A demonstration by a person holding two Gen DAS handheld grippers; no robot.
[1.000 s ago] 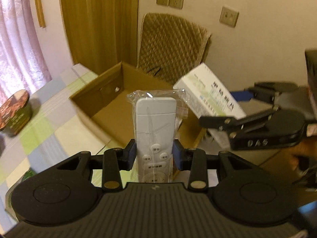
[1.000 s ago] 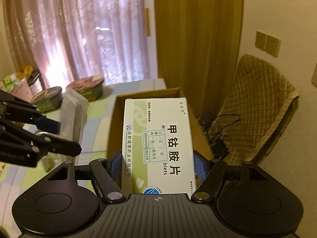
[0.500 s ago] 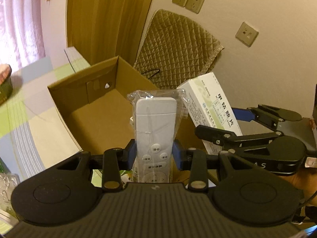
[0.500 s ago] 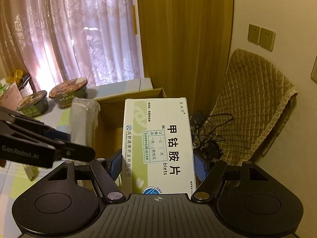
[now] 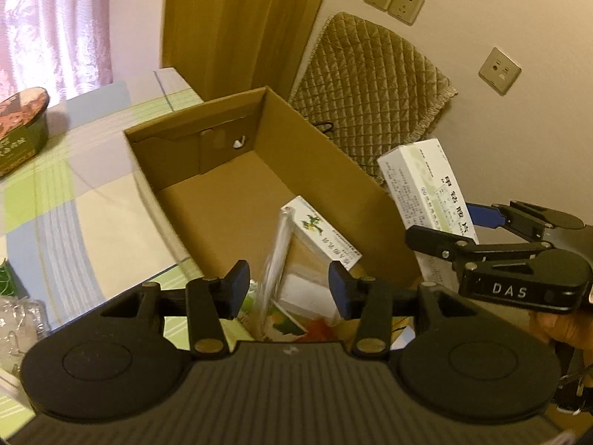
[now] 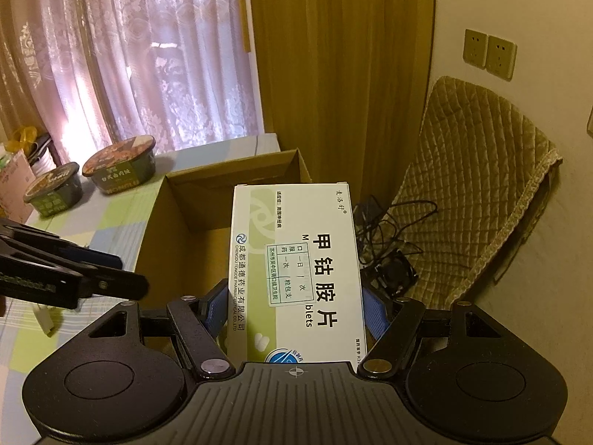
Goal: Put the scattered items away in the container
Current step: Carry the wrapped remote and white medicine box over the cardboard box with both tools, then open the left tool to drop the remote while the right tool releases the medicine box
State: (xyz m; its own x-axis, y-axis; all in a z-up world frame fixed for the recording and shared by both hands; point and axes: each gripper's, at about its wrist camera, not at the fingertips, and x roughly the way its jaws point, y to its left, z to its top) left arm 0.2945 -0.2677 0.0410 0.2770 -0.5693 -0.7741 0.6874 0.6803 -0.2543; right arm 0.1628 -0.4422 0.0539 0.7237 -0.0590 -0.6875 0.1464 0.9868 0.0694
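Medicine box (image 6: 296,274) clamped by right fingers (image 6: 374,313); left fingers (image 5: 237,289) spread.

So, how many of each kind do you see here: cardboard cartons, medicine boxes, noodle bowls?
cardboard carton: 1
medicine boxes: 2, one in the right gripper, one lying inside the carton
noodle bowls: 2, both on the table
Total: 5
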